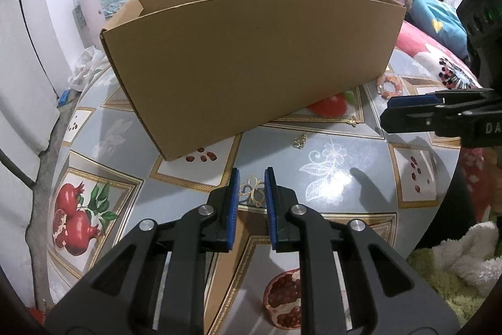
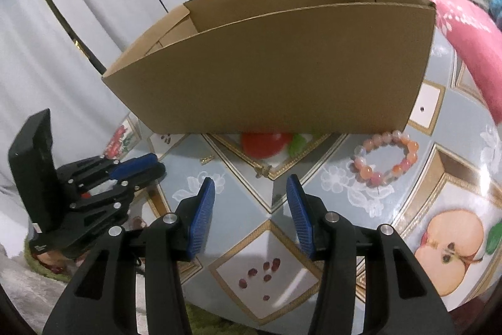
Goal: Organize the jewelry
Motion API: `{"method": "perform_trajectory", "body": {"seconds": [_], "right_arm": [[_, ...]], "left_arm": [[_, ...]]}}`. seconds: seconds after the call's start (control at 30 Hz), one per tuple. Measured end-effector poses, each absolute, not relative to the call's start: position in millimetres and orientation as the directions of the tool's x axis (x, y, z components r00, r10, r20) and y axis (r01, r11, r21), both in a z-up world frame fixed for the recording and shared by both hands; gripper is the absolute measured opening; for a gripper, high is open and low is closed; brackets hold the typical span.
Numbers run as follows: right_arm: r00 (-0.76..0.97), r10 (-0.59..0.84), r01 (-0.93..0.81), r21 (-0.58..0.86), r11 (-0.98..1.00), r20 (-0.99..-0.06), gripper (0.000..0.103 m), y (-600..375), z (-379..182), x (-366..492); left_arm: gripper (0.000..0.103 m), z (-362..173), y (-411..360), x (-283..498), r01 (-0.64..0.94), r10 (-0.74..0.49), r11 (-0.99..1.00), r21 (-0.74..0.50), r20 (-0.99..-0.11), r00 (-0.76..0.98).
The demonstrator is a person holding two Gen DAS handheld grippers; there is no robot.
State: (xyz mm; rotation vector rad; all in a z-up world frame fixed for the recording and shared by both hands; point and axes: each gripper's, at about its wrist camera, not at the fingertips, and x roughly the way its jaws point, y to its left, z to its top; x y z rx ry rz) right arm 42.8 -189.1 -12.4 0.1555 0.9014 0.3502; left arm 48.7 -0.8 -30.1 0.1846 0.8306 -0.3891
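Left wrist view, from left to right: a tabletop (image 1: 329,146) covered in a glossy cloth printed with pomegranates and grey diamonds fills the scene. An open cardboard box (image 1: 251,58) stands on its far half. Just in front of the box lies a small gold trinket (image 1: 299,142), too small to make out. At the bottom, the left gripper (image 1: 252,203) hangs over the cloth, its blue fingers (image 1: 234,193) a narrow gap apart with nothing between them. Farther right, a bracelet (image 1: 389,85) of pink and orange beads lies beside the box's right corner. The right gripper (image 1: 408,109) reaches in from the right edge.

Right wrist view, left to right: the left gripper (image 2: 153,165) shows side-on at the left. The box (image 2: 269,68) sits behind. The right gripper (image 2: 251,203) is at the bottom centre, fingers (image 2: 204,209) standing well apart and empty. The bracelet (image 2: 386,157) lies flat on the cloth to their upper right, near the box's front wall.
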Motion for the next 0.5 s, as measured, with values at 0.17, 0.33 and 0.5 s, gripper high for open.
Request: {"method": "perform_trajectory", "body": {"seconds": [0.17,0.33,0.5], "right_arm": [[0.581,0.296,-0.254,0.176,0.951,-0.759,0.043,-177.0,-14.2,49.1],[0.586,0.24,-0.262,0.099,0.96,-0.774,0.035,-169.4,-18.5,57.5],[0.588,0.203,-0.271,0.046,0.961,-0.783,0.026,-159.1,-24.8,63.5]], "left_arm": [[0.015,-30.7,3.2,48.7,0.403,-0.272,0.915,-0.004,-0.744,0.61],[0.015,-31.3,4.9,49.6,0.403,-0.272,0.915,-0.005,-0.744,0.61],[0.015,-32.2,5.9,50.8,0.403,-0.278,0.915,-0.013,-0.745,0.607]]}}
